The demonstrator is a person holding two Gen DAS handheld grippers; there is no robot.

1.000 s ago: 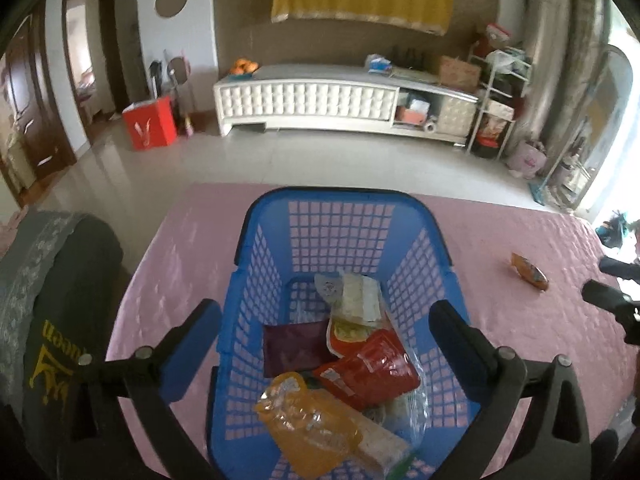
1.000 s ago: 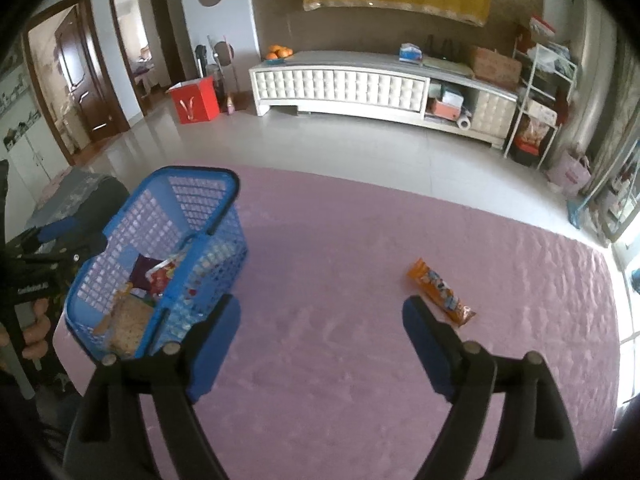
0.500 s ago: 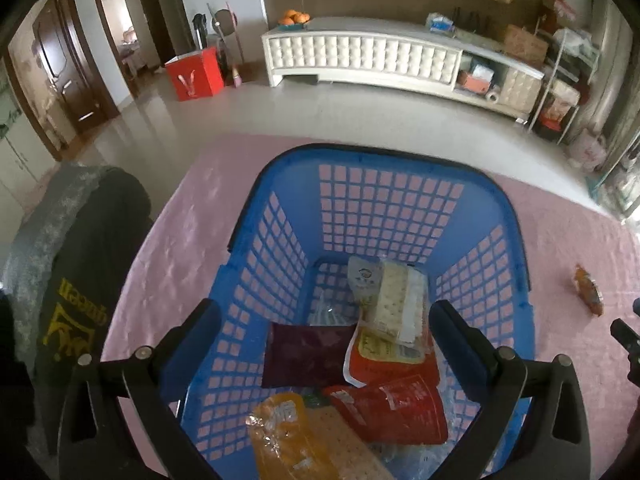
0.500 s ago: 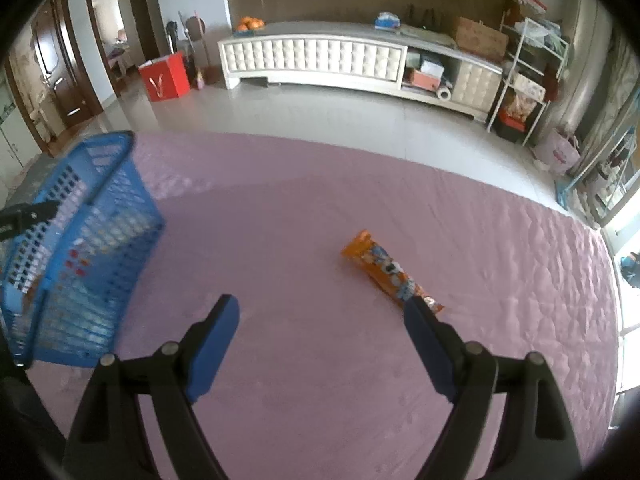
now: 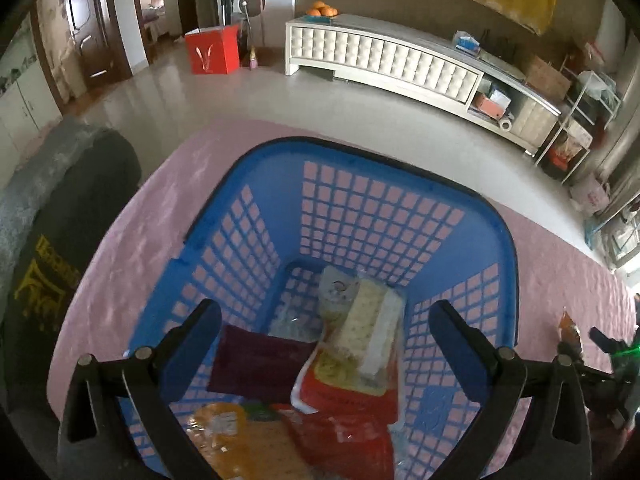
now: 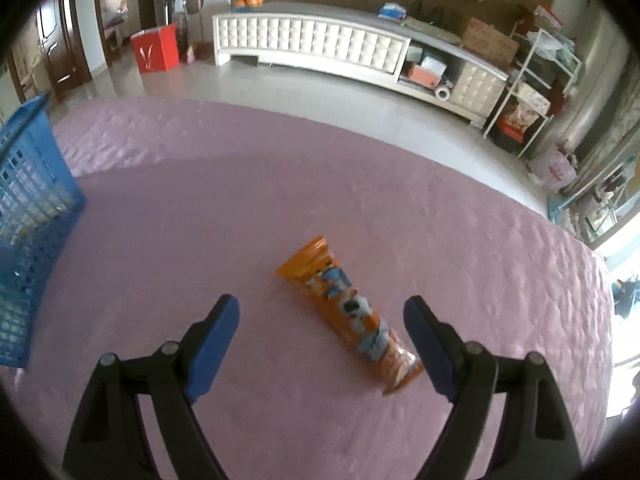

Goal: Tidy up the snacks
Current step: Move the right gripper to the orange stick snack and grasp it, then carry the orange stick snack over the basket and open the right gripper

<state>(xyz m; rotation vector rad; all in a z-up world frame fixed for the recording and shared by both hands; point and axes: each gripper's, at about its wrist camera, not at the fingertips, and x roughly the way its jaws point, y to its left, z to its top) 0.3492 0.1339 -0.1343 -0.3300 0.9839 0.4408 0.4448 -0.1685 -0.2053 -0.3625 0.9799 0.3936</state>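
A blue plastic basket (image 5: 360,208) stands on the pink tablecloth and holds several snack packets: a cracker pack (image 5: 372,328), a maroon packet (image 5: 256,364), a red one (image 5: 348,432) and an orange one (image 5: 236,436). My left gripper (image 5: 324,328) hangs open above the basket's inside with nothing between its fingers. An orange snack packet (image 6: 348,312) lies alone on the cloth. My right gripper (image 6: 320,332) is open just above it, a blue finger on either side and neither touching it. The basket's edge (image 6: 28,216) shows at the left of the right wrist view.
The pink tablecloth (image 6: 200,208) covers the table, whose far edge meets a tiled floor. A dark grey chair back (image 5: 52,220) stands left of the basket. A white low cabinet (image 6: 320,44) and a red box (image 6: 154,52) stand far across the room.
My right gripper moved right and down, away from the basket, until the orange packet came between its open fingers. My left gripper sank closer over the basket and rolled a little.
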